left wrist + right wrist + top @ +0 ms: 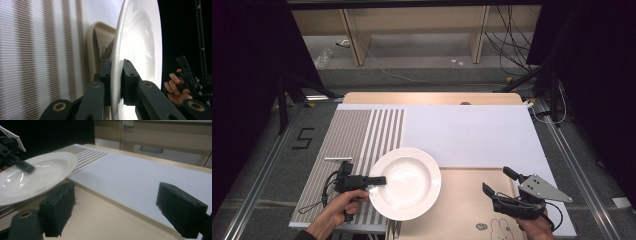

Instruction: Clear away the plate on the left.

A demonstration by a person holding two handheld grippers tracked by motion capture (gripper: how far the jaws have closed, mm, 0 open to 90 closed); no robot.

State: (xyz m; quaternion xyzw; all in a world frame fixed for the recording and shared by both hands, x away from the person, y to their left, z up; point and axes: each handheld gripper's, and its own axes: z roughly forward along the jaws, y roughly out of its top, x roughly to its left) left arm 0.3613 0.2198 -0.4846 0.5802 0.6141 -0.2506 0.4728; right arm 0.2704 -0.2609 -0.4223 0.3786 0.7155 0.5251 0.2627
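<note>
Plate (407, 184) first — a big white one, round and shiny, held up off the table (472, 135) by its left rim. The left gripper (379, 180) has pinched that rim tight. In the left gripper view, one black jaw sits on top of the plate (140, 50) and the other sits under it, with the thin white edge squeezed between them. The plate hangs above the place where the striped mat (357, 135) meets the tan board (462, 200).

The right gripper (498, 181) is near the bottom right of the table, well apart from the plate. Its jaws are spread wide with nothing between them. In the right gripper view the two black pads (58, 207) stand far from each other, over the tan board (105, 220), and the plate (37, 177) shows on the left with the left gripper (23, 166) clamped on its rim. The plate is tipped a little there.

A small bunny drawing (501, 227) is on the tan board, just beside the right gripper. A white sheet (472, 135) covers the far part of the table.
</note>
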